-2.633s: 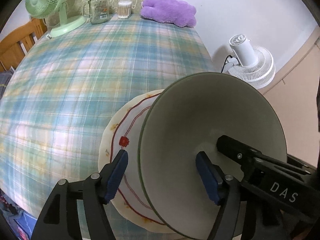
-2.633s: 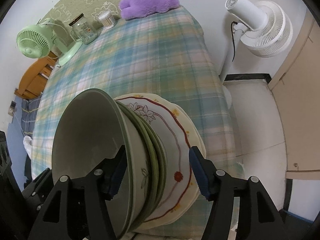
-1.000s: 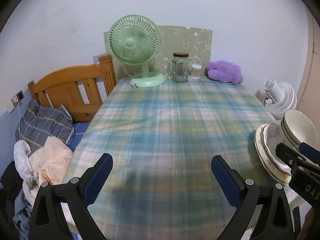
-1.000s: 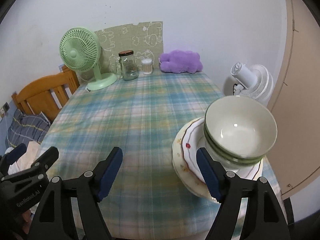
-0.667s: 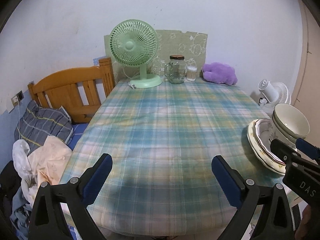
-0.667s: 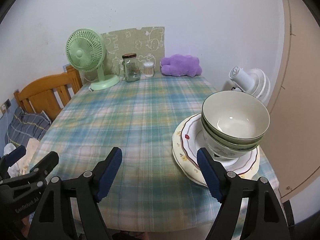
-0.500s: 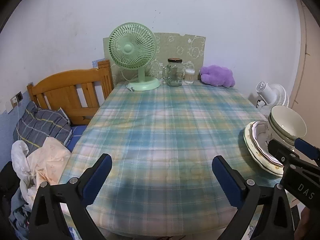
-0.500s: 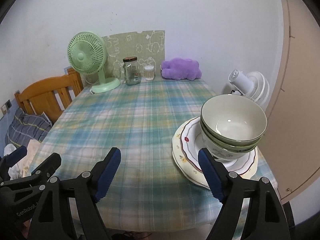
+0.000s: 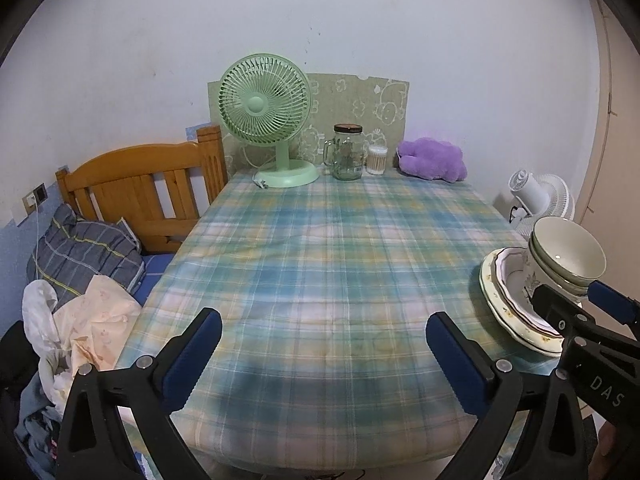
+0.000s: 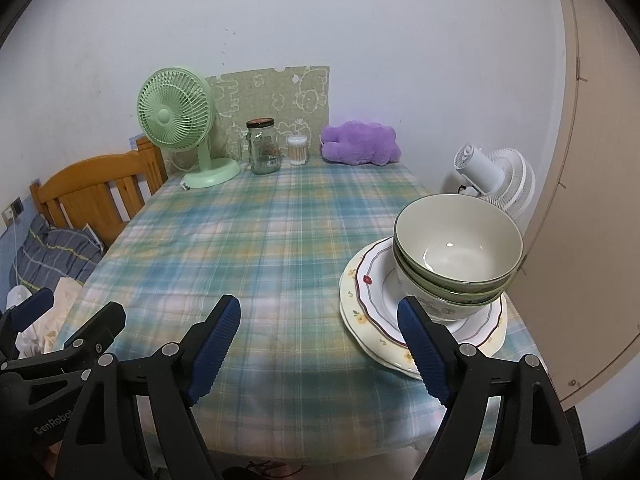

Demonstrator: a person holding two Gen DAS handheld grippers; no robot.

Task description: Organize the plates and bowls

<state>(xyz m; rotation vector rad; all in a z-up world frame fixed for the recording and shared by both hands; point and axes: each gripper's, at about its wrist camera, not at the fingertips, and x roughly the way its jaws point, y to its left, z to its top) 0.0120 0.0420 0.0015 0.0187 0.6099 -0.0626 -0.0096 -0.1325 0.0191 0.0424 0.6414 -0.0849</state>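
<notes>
A stack of green-rimmed bowls (image 10: 458,256) sits nested on stacked floral plates (image 10: 370,304) at the near right corner of the plaid table (image 10: 260,240). The same bowls (image 9: 568,256) and plates (image 9: 508,300) show at the right of the left wrist view. My left gripper (image 9: 324,354) is open and empty, held back over the table's near edge. My right gripper (image 10: 320,338) is open and empty, left of the stack; its right finger pad (image 10: 420,348) overlaps the plates in view.
At the far edge stand a green desk fan (image 9: 268,120), a glass jar (image 9: 348,152), a cotton swab tub (image 9: 377,159) and a purple plush (image 9: 434,160). A wooden bed frame (image 9: 140,188) with clothes lies left. A white floor fan (image 10: 496,180) stands right.
Both grippers have let go of the bowls and pulled back from the stack to the table's near edge. The bowls now rest nested on the plates. Over the last second the views barely shift.
</notes>
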